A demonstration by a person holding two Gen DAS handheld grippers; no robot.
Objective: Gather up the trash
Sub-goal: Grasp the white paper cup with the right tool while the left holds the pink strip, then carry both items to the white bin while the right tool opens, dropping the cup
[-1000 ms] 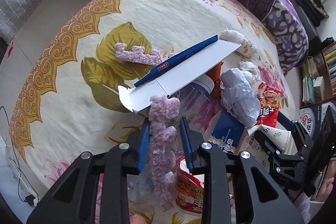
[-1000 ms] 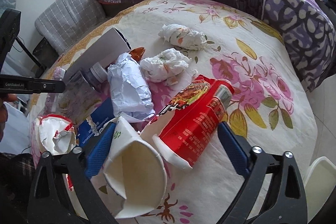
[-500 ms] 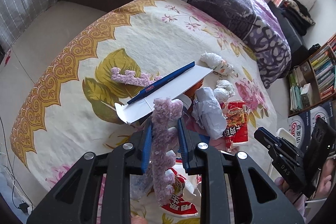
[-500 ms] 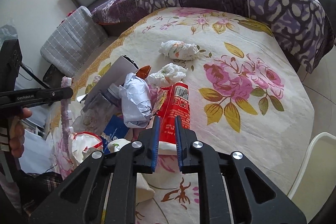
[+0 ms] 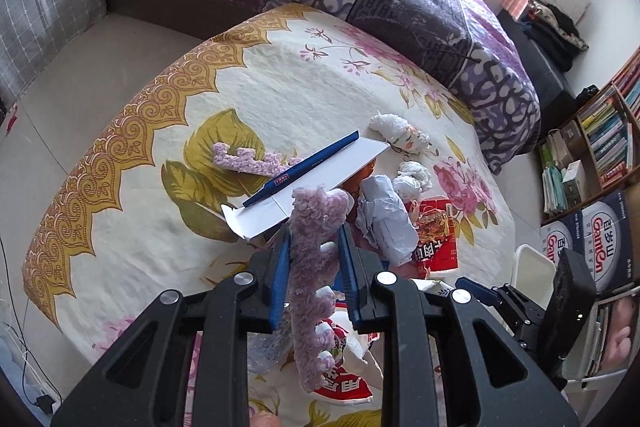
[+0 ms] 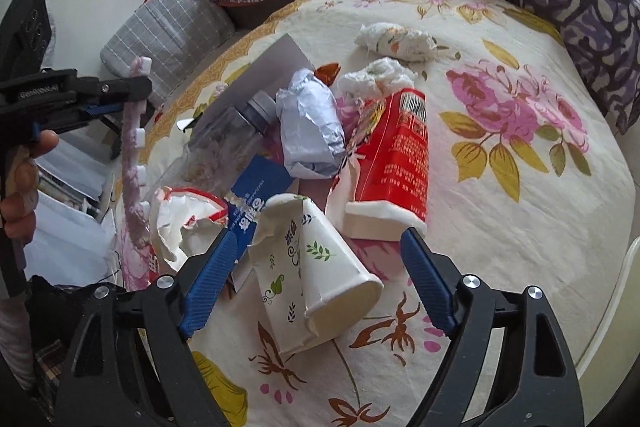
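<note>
The left gripper (image 5: 314, 247) is clenched on a fuzzy purple strip (image 5: 314, 267), which hangs down between its blue pads, lifted above the floral cloth (image 5: 280, 87) that covers the table. The right gripper (image 6: 316, 259) has its jaws opening; a crushed paper cup (image 6: 320, 267) lies on its side on the cloth between them, with neither pad pressing on it. The remaining trash sits in a heap on the cloth just beyond the cup: a red carton (image 6: 394, 163), a ball of crumpled white paper (image 6: 310, 127), a clear plastic bottle (image 6: 228, 135), a torn red-and-white wrapper (image 6: 180, 223) and a blue packet (image 6: 256, 195). Two wads of tissue (image 6: 396, 39) lie farther from the cup. A second purple strip (image 5: 248, 163) lies flat on the cloth beside a long white box (image 5: 312, 187).
</note>
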